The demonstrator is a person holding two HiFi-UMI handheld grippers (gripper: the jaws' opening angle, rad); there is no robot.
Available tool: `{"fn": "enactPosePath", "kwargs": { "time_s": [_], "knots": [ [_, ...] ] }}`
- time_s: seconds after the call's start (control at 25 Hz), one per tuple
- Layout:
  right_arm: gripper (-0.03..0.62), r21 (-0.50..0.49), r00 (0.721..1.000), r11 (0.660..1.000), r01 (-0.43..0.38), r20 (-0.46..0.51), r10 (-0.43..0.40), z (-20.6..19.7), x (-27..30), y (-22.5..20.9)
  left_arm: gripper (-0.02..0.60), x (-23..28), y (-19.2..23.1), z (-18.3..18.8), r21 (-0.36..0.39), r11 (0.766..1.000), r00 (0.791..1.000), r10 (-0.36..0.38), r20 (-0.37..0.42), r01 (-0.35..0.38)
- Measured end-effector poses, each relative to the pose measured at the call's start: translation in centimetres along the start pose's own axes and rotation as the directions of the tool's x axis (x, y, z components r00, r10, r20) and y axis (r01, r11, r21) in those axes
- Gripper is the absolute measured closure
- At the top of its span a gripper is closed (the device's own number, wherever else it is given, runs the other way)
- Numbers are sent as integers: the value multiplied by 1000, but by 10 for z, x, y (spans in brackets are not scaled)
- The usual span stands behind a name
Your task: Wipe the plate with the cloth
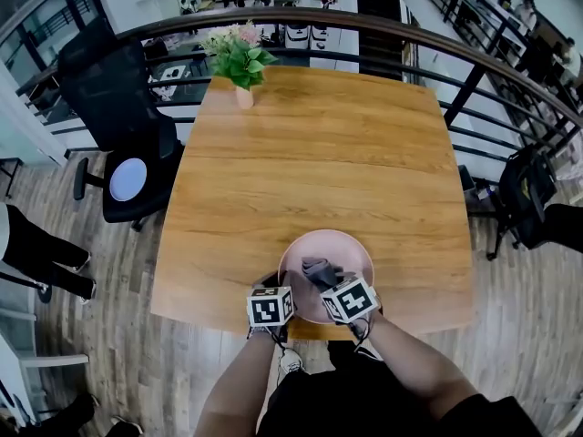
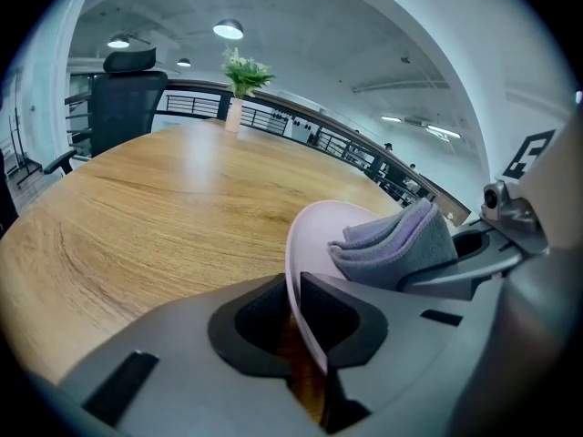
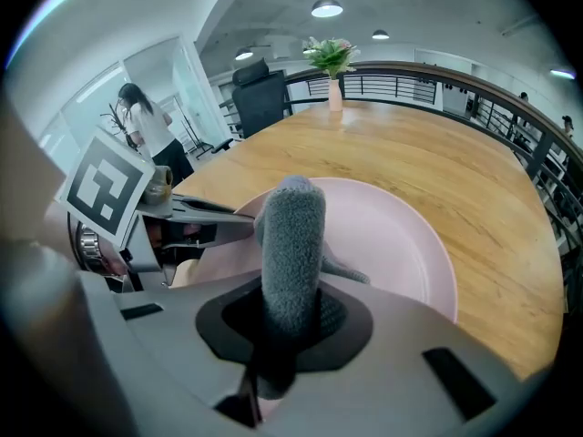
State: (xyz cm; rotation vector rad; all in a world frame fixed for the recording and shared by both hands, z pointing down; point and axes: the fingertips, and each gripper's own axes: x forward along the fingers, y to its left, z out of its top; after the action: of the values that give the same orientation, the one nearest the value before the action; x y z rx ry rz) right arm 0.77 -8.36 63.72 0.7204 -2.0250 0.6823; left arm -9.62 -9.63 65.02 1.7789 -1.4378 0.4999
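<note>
Between near-shut jaws: plate [image 2: 311, 233], cloth [image 3: 291, 239].

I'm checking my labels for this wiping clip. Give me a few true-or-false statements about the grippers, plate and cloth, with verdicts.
The left gripper clamps the rim of the plate. True.
The right gripper is empty. False: it is shut on the grey cloth.
The plate is blue. False: it is pink.
A flower vase stands at the far edge of the table. True.
</note>
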Motion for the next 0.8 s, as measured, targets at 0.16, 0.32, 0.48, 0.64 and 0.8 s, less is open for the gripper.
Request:
{"fn": "enactPosePath", "kwargs": {
  "time_s": [0.16, 0.32, 0.48, 0.64, 0.8],
  "knots": [
    [542, -7, 999, 999, -42, -10, 42, -4, 6, 22, 520, 1, -1, 1, -3, 1000, 1000, -4, -1, 4],
    [542, -11, 996, 997, -81, -32, 80, -9, 11, 45, 522, 0, -1, 2, -8, 1000, 1000, -10, -4, 10],
    [542, -30, 995, 996, -84, -62, 82, -21, 20, 52, 523, 0, -1, 1, -11, 1000, 1000, -16, -5, 16],
    [542, -44, 994, 996, -80, -75, 77, -22, 21, 49, 525, 0, 0, 2, -15, 1000, 1000, -24, -8, 24],
    [542, -39, 995, 997, -67, -75, 64, -21, 19, 40, 526, -1, 0, 1, -19, 999, 999, -31, -11, 31]
  ]
}}
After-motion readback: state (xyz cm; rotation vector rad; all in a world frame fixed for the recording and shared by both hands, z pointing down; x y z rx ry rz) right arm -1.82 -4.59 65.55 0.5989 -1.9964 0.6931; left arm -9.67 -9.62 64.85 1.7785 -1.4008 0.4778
